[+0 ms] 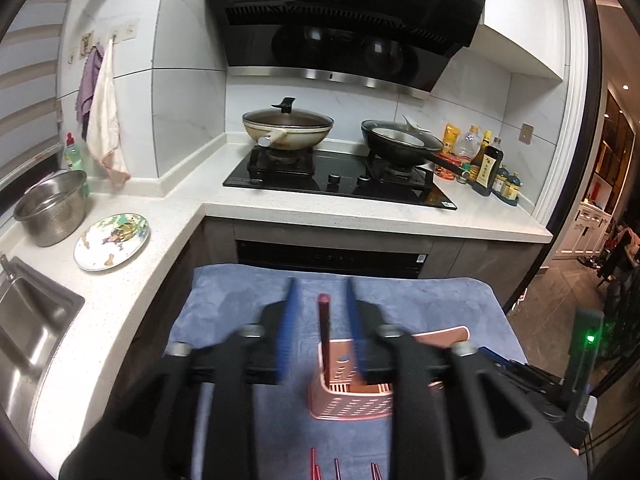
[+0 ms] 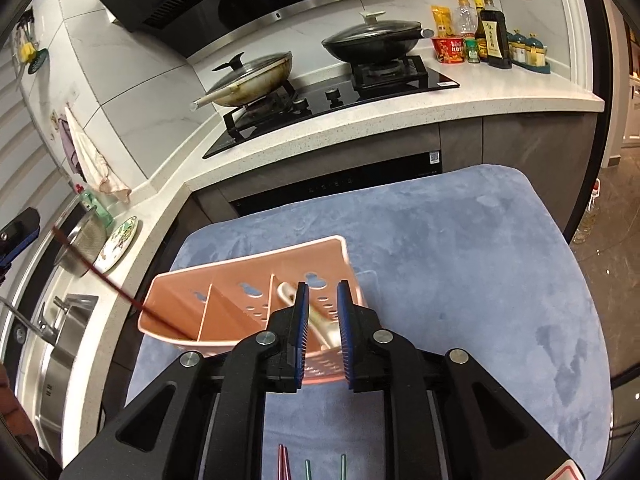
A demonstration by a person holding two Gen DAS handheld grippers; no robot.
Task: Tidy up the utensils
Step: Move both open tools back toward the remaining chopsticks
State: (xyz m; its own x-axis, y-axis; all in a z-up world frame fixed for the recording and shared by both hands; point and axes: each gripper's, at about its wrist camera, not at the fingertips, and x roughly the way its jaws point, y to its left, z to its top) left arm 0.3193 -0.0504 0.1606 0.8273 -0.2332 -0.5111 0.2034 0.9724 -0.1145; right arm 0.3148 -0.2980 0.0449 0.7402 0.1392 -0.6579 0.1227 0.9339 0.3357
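Observation:
A pink slotted utensil holder with several compartments stands on a blue towel. A dark red chopstick stands in its left compartment. My left gripper is open around the chopstick's top without touching it. A pale gold utensil lies in the holder's right compartment. My right gripper is open, its jaws on either side of that utensil. Tips of more chopsticks lie on the towel near the bottom edge.
A countertop with a sink, a steel bowl and a patterned plate is to the left. A stove with two lidded pans and sauce bottles stands behind.

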